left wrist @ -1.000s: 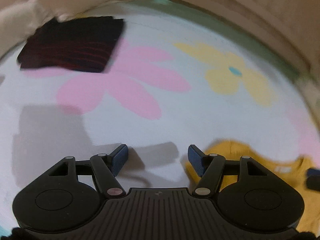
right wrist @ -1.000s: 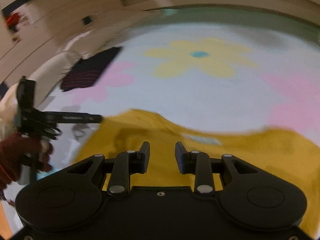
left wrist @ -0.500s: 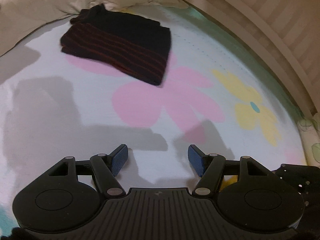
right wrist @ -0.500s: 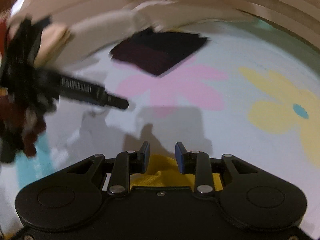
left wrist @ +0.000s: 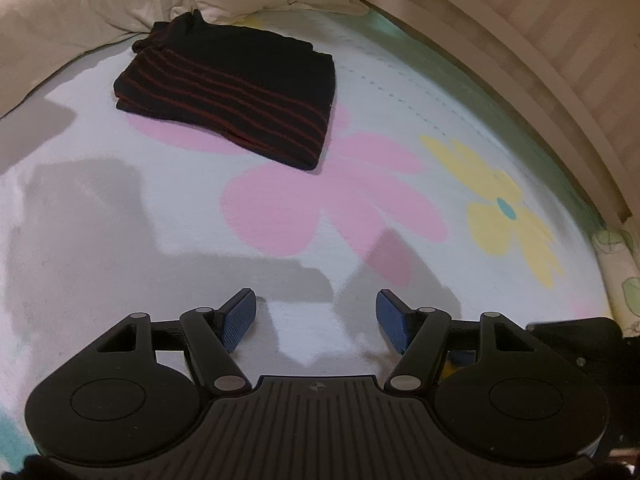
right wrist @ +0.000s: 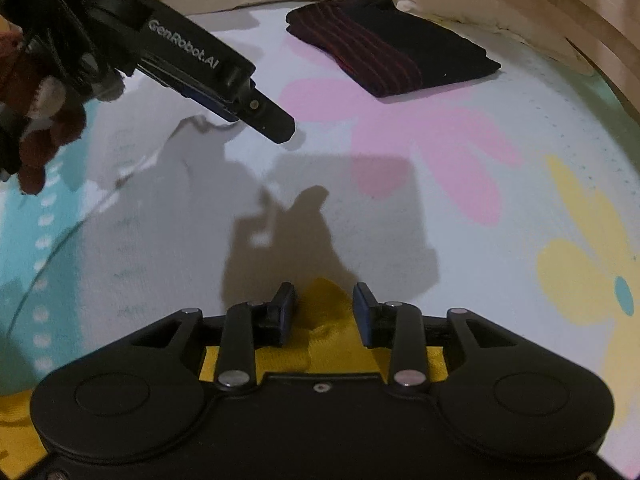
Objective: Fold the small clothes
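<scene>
A folded black garment with red stripes (left wrist: 236,92) lies at the far side of the flowered mat (left wrist: 400,92); it also shows in the right wrist view (right wrist: 396,60). My left gripper (left wrist: 316,314) is open and empty above the mat. My right gripper (right wrist: 323,306) stands partly open over a yellow garment (right wrist: 326,320); a fold of yellow cloth lies between the fingers, which do not press it. The left gripper also shows in the right wrist view (right wrist: 276,124), held by a hand in a dark red glove (right wrist: 36,100).
A cream pillow or blanket (left wrist: 80,20) lies along the far left edge of the mat. A wooden slatted rail (left wrist: 540,60) curves round the far right side. The right gripper's body (left wrist: 580,344) shows at the lower right of the left wrist view.
Both grippers have swung left toward the striped garment. The yellow garment has dropped out of the left view and shrunk to a patch under my right fingers. Finger openings look unchanged.
</scene>
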Demonstrator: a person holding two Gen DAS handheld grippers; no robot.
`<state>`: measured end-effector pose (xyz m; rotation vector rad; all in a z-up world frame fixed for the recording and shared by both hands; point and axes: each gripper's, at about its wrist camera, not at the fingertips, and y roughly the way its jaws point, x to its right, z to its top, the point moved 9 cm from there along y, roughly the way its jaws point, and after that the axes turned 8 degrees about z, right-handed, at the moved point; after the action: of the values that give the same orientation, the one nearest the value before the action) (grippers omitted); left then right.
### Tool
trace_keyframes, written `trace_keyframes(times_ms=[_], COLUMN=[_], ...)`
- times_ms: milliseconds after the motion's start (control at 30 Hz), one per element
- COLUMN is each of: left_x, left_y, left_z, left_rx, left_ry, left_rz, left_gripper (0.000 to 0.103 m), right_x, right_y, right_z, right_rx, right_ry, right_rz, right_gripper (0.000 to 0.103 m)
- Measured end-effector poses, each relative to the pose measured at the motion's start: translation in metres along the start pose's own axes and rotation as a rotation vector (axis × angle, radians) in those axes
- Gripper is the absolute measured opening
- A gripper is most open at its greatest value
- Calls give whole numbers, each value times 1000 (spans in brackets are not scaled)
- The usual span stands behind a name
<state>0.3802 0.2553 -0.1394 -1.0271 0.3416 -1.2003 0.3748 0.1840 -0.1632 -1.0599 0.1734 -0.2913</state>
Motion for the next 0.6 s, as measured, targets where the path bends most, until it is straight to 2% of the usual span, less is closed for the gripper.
trace_keyframes(times_ms=[67, 100, 167, 267, 333, 400, 467, 500, 600], left_x=[0, 1, 3, 9, 14, 20, 27, 32, 51], left_y=[0, 0, 1, 3, 4, 4, 2, 0, -6], left_z=[0, 0, -2, -6, -9, -12, -14, -15, -18], left_rx=[2, 1, -5, -19, -28, -36, -42, -41, -35], left_ry=[4, 5, 14, 31, 51, 73, 89, 99, 144], left_rz=[1, 0, -3, -5, -14, -18, -33, -43, -62], left_gripper=[65, 65, 65, 65, 65, 65, 65, 65, 65], right_x=[3, 4, 13, 37, 50, 55, 56, 58, 66], right_y=[0, -4, -13, -27, -27, -20, -11, -13, -38], right_z=[-1, -1, 2, 6, 4, -1, -5, -5, -7], right_rx=[6, 16, 63, 176, 202, 193, 204, 254, 413], right_ry=[60, 93, 159, 339, 429, 488, 563, 597, 704], right_rz=[42, 59, 47, 24, -4, -15, 15, 30, 42], right_gripper=[14, 10, 9, 9, 9, 13, 26, 40, 43])
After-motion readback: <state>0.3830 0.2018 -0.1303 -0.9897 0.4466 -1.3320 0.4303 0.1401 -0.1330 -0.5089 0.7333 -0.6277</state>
